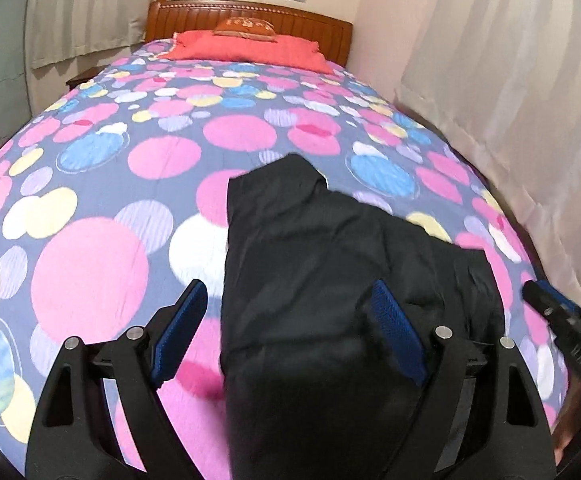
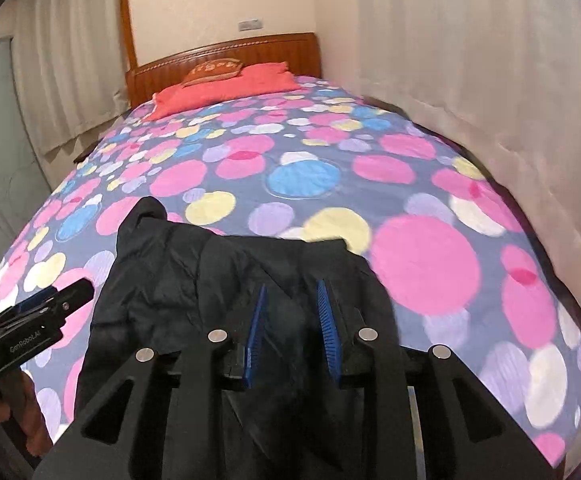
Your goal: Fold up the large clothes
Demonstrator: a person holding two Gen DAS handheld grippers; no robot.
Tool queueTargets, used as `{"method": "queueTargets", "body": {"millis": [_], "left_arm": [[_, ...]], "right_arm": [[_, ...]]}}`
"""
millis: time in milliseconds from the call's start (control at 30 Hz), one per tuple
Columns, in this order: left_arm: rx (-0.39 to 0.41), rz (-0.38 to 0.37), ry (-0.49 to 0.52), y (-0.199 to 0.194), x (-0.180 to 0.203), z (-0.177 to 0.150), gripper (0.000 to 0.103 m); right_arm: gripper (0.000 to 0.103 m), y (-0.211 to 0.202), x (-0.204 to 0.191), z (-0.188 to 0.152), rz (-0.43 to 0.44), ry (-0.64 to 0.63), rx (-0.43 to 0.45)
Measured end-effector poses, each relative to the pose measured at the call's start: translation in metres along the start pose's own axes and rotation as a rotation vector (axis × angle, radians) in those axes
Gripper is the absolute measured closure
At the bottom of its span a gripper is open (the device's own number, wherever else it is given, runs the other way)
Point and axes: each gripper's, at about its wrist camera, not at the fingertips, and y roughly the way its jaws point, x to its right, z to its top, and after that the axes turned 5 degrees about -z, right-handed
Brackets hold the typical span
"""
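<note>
At the near end of the bed, both grippers hang above a black garment [image 1: 322, 280] that lies in a partly folded, rumpled heap on the spotted bedspread [image 1: 90, 272]. Left gripper [image 1: 290, 320]: jaws stand wide apart, one pad over the bedspread, the other over the black cloth; nothing is pinched between them. Right gripper [image 2: 292, 320]: jaws a little apart, dark fabric showing in the gap, but the pads do not appear to press on it; I judge it released.

Garment condition: the bulk sits close to the grippers, its near portion hidden beneath them, with one narrow end, possibly a hood or sleeve, pointing up the bed. Creases are visible across the upper layer. Motion blur limits finer detail.

Step in hand, by judgement: a fold has been laid and let go, and both tools are clear for a fresh hold.

Next move calls for choosing two edges or corners of the heap, closing on a single layer, and carrying it over squarely.

Further off: red pillow [image 2: 226, 88] and wooden headboard [image 2: 250, 50], well apart from the work.
</note>
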Motion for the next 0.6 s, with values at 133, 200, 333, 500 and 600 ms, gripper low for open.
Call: {"method": "queueTargets", "body": {"millis": [133, 200, 333, 500, 600], "left_arm": [[-0.067, 0.035, 0.004, 0.034, 0.006, -0.008, 0.019], [-0.093, 0.038, -0.012, 0.045, 0.004, -0.013, 0.019], [-0.097, 0.049, -0.038, 0.062, -0.002, -0.027, 0.012], [-0.092, 0.078, -0.013, 0.077, -0.001, -0.033, 0.011], [-0.092, 0.090, -0.004, 0.086, -0.001, -0.037, 0.011]], "right_arm": [[0.076, 0.040, -0.010, -0.006, -0.018, -0.025, -0.064], [0.076, 0.059, -0.011, -0.016, -0.044, -0.038, -0.102], [0.073, 0.079, -0.007, -0.036, -0.047, -0.031, -0.123], [0.074, 0.094, -0.008, -0.049, -0.064, -0.025, -0.090], [0.075, 0.100, -0.012, -0.054, -0.098, -0.032, -0.071]]}}
